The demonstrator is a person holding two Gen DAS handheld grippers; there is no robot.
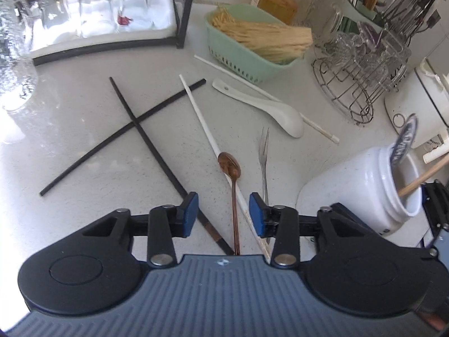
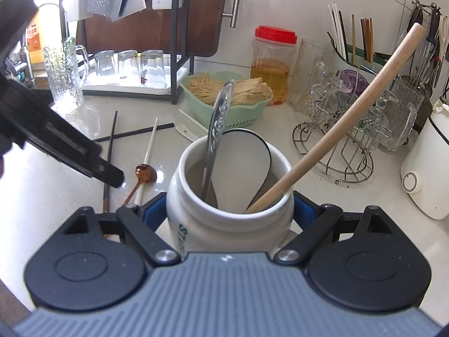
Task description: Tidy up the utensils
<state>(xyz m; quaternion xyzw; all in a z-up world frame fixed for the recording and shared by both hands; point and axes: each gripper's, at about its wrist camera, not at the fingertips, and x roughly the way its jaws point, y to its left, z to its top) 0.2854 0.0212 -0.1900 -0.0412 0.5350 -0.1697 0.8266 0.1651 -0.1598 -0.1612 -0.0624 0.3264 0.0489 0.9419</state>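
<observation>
While right gripper (image 2: 230,210) clamps jar (image 2: 224,219), copper spoon (image 1: 234,196) lies between left jaws

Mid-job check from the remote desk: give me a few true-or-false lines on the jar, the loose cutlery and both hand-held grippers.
1. The right hand-held gripper is clamped on the white jar. True.
2. The jar is empty. False: it holds a metal handle, a wooden handle and a white ladle.
3. The left hand-held gripper grips the copper spoon. False: the spoon lies between its open pads, untouched.
4. The two black chopsticks lie crossed on the counter. True.
5. The fork stands in the jar. False: it lies on the counter.
</observation>
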